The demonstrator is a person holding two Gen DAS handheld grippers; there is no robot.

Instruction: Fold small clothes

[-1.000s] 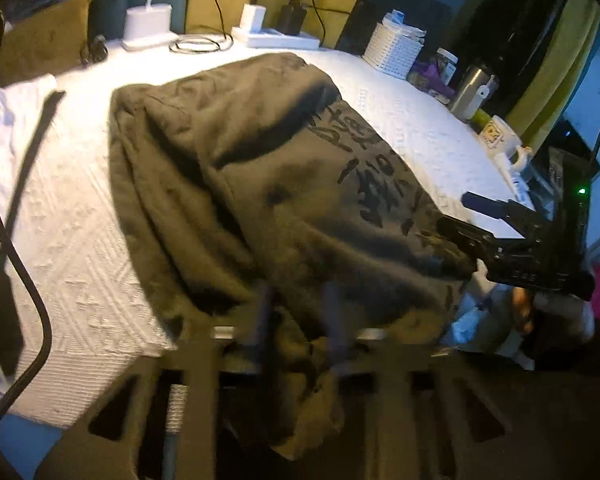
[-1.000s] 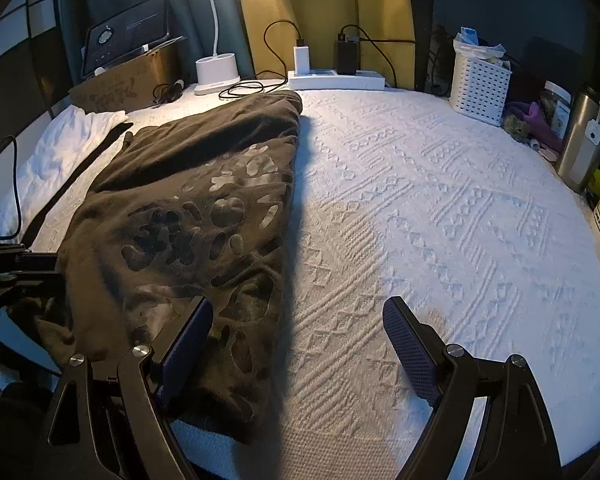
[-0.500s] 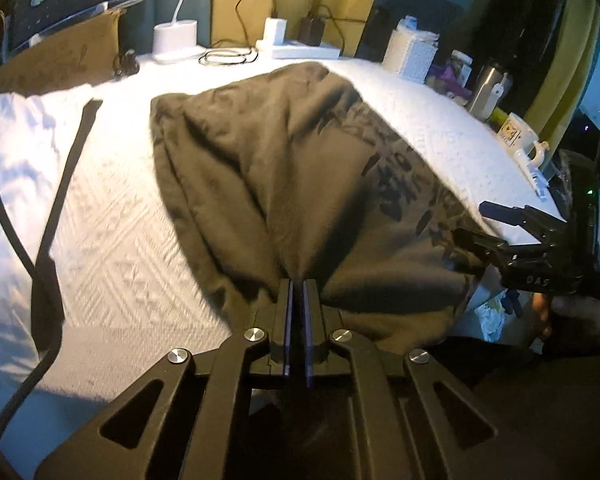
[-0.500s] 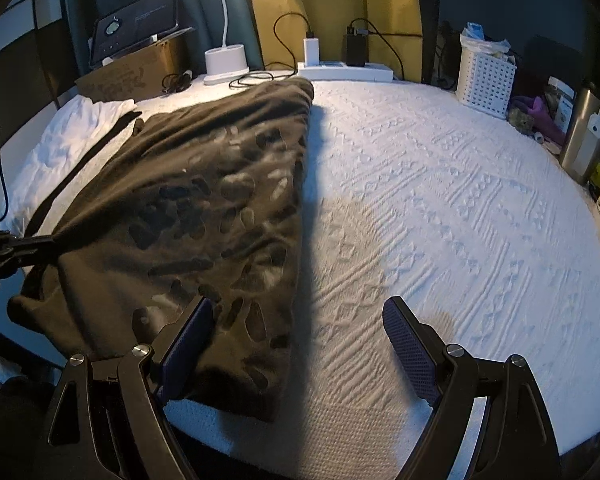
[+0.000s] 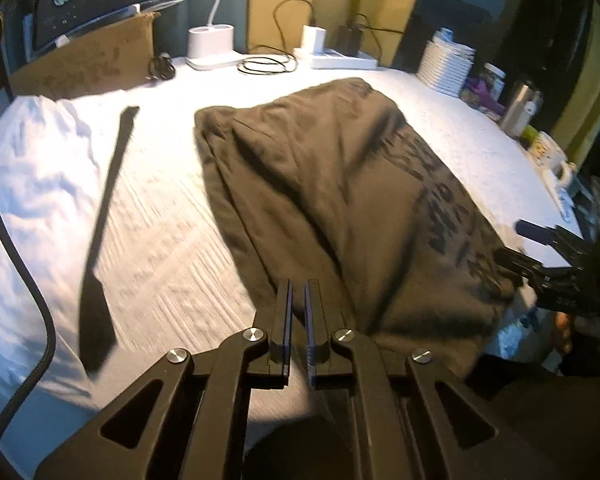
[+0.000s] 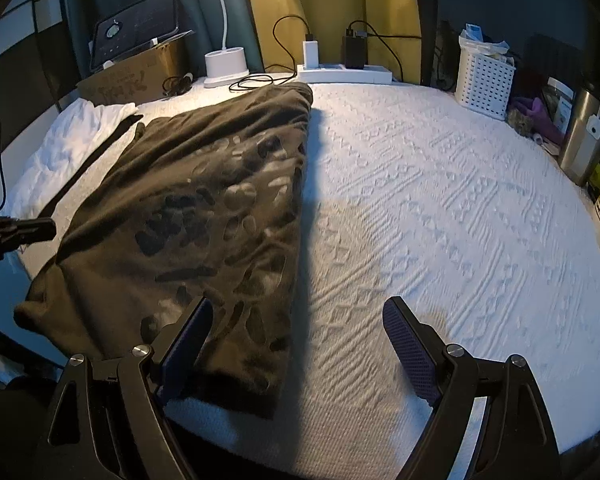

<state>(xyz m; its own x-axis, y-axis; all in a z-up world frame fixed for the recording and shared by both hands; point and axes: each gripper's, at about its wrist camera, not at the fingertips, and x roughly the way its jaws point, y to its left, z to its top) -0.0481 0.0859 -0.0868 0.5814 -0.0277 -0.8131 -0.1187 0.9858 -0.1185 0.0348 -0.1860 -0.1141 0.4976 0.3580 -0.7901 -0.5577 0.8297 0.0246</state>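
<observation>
Now the left tool [image 5: 297, 300], angled down over the garment [image 5: 340, 200], is opening, nothing between.

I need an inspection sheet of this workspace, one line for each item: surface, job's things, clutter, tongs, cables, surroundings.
Surface: white textured bedcover, mostly bare on the right side.
Job's things: olive-brown printed garment lying spread out, near edge at the bed's front; white cloth bunched at far left; dark strap beside it.
Clutter: white basket, steel flask, mug, cardboard box.
Tongs: left tongs opening, a narrow gap, nothing between them; right tongs wide open, empty, over the garment's near corner.
Cables: coiled cord by the power strip; black cable at left.
Surroundings: lit desk lamp, yellow curtain.
</observation>
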